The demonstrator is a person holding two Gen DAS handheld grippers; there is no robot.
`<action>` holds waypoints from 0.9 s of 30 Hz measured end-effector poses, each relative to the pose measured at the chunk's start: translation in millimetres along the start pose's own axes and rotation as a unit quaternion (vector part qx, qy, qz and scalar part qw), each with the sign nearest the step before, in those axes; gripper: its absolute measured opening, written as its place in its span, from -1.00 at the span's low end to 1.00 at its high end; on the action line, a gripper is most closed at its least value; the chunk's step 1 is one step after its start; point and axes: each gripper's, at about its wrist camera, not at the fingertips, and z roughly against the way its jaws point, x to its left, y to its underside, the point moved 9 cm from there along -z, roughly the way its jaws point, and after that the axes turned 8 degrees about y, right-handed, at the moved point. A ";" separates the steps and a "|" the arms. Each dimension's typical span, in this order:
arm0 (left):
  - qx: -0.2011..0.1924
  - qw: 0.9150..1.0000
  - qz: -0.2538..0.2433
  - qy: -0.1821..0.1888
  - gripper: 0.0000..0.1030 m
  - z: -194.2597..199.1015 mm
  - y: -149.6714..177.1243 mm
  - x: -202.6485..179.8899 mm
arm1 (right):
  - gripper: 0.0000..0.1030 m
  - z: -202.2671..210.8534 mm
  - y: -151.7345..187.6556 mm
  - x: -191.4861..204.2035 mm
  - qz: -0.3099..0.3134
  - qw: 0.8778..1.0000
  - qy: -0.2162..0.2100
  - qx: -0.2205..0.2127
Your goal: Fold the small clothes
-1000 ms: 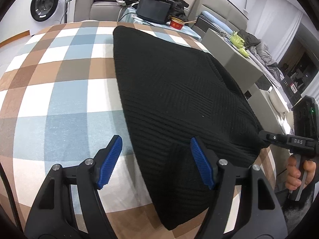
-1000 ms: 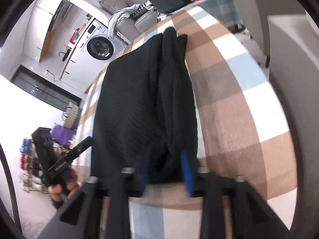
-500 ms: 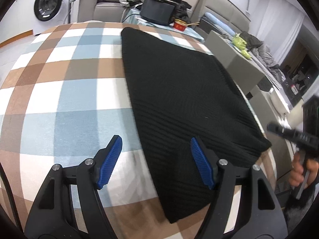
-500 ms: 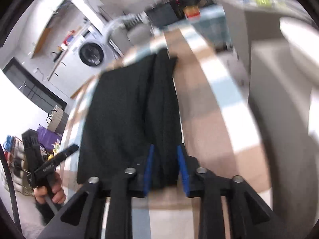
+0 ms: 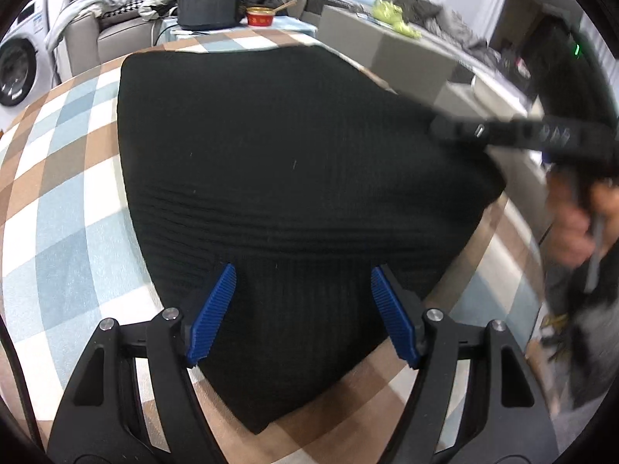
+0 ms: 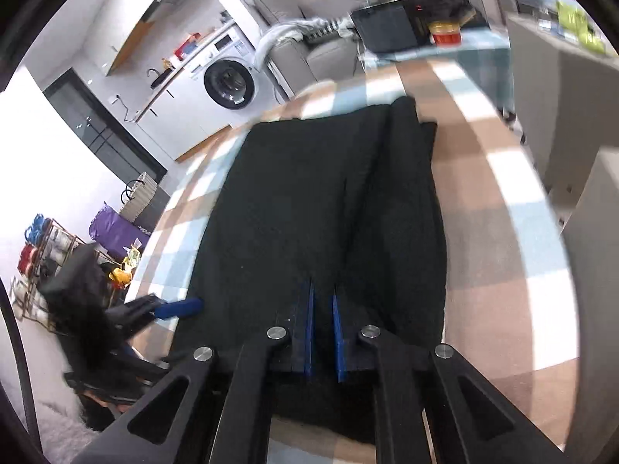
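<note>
A black knit garment [image 5: 278, 178] lies flat on the checked tablecloth [image 5: 69, 208]; it also shows in the right wrist view [image 6: 309, 208], with lengthwise folds on its right side. My left gripper [image 5: 301, 309] is open, its blue pads [image 5: 216, 305] on either side of the garment's near edge. My right gripper [image 6: 322, 309] is shut on a pinched fold of the garment near its near edge. The right gripper shows blurred in the left wrist view [image 5: 503, 133] over the garment's right edge. The left gripper's blue pad [image 6: 178, 307] shows at the garment's left edge.
A black box [image 5: 209, 4] and a red bowl [image 5: 260, 16] stand at the table's far end. A washing machine [image 6: 226, 85] and sofa [image 5: 120, 34] stand behind. Grey cabinets [image 5: 406, 54] line the right side. A shelf rack [image 6: 42, 247] stands at the left.
My left gripper has swung right, so its open pads now straddle the garment's near edge. My right gripper has closed tighter on the fold and moved over the garment's right edge.
</note>
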 end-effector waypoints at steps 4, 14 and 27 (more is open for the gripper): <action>0.001 1.000 -0.014 0.007 0.37 4.9 9.1 -1.2 | -0.80 -23.6 20.3 -26.1 -0.003 0.997 0.059 0.048; -0.008 1.000 0.014 0.024 0.37 8.8 -3.7 -0.3 | -0.27 1.0 27.3 -0.2 0.035 0.998 0.042 0.022; -0.008 0.999 0.039 0.016 0.39 8.6 0.1 9.7 | -0.25 -0.9 13.5 -15.3 0.011 0.998 0.060 0.002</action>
